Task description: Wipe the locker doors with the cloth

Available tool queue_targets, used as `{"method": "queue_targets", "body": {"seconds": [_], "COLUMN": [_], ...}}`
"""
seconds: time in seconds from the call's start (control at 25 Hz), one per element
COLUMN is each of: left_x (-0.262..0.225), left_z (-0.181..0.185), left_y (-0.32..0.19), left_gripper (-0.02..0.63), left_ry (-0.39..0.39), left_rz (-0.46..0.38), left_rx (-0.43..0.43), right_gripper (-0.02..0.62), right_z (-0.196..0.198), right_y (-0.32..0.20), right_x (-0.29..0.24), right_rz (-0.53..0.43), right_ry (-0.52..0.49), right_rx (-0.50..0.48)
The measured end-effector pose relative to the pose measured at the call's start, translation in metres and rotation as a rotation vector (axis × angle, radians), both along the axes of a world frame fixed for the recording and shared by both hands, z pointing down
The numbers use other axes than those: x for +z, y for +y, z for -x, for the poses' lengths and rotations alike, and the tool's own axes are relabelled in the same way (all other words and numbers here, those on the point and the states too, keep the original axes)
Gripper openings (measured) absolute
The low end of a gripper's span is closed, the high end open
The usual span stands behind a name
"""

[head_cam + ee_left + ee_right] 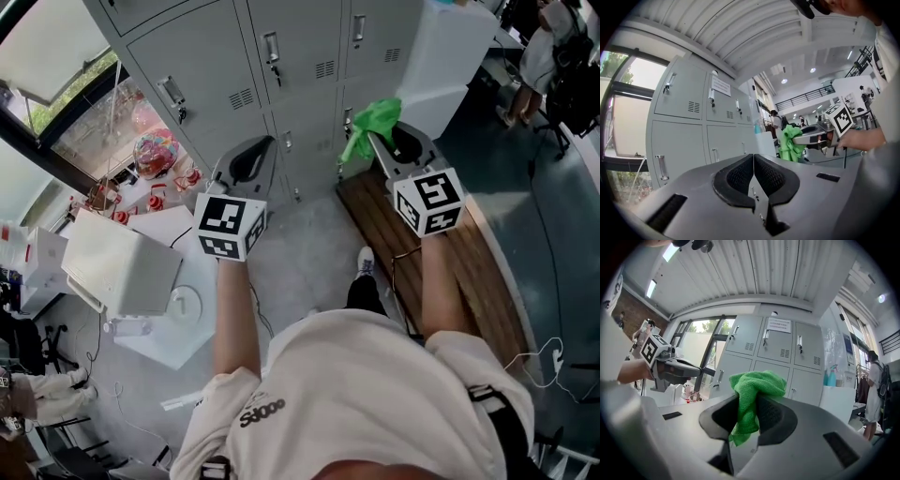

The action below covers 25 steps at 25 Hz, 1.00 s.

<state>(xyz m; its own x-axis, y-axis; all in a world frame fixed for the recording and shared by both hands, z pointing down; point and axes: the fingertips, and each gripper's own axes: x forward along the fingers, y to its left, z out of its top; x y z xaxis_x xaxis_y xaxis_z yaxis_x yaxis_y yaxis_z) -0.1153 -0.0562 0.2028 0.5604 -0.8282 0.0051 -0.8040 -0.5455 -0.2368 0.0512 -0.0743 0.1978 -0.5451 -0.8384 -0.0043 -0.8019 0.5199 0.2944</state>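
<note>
A bank of grey lockers (281, 84) (780, 350) (693, 117) stands in front of me, its doors shut. My right gripper (375, 139) (747, 401) is shut on a bright green cloth (372, 122) (754, 387) (791, 143), which bunches above the jaws and hangs a little below them. It is held short of the doors, apart from them. My left gripper (246, 164) (753, 161) is shut with nothing in it, its pads pressed together, also short of the lockers.
A wooden bench (441, 272) runs along the floor at the right. White boxes (117, 267) and small red items (150, 197) lie at the left by the window. A white cabinet (450, 56) stands right of the lockers. People (873, 390) stand further off.
</note>
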Motion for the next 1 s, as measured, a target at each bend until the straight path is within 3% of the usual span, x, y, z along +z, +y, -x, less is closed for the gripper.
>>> {"method": "queue_targets", "body": {"seconds": [0.44, 1.0], "left_x": [0.001, 0.005], "left_z": [0.004, -0.006], "left_y": [0.006, 0.008], "left_gripper": [0.019, 0.020], "left_ry": [0.013, 0.013], "left_rz": [-0.017, 0.010], "left_rx": [-0.034, 0.018], "right_gripper": [0.084, 0.084], "right_z": [0.004, 0.008], "right_y": [0.018, 0.018], "right_x": [-0.001, 0.002], "right_rz": [-0.017, -0.019], "right_ry": [0.022, 0.057], "right_rx": [-0.012, -0.006]}}
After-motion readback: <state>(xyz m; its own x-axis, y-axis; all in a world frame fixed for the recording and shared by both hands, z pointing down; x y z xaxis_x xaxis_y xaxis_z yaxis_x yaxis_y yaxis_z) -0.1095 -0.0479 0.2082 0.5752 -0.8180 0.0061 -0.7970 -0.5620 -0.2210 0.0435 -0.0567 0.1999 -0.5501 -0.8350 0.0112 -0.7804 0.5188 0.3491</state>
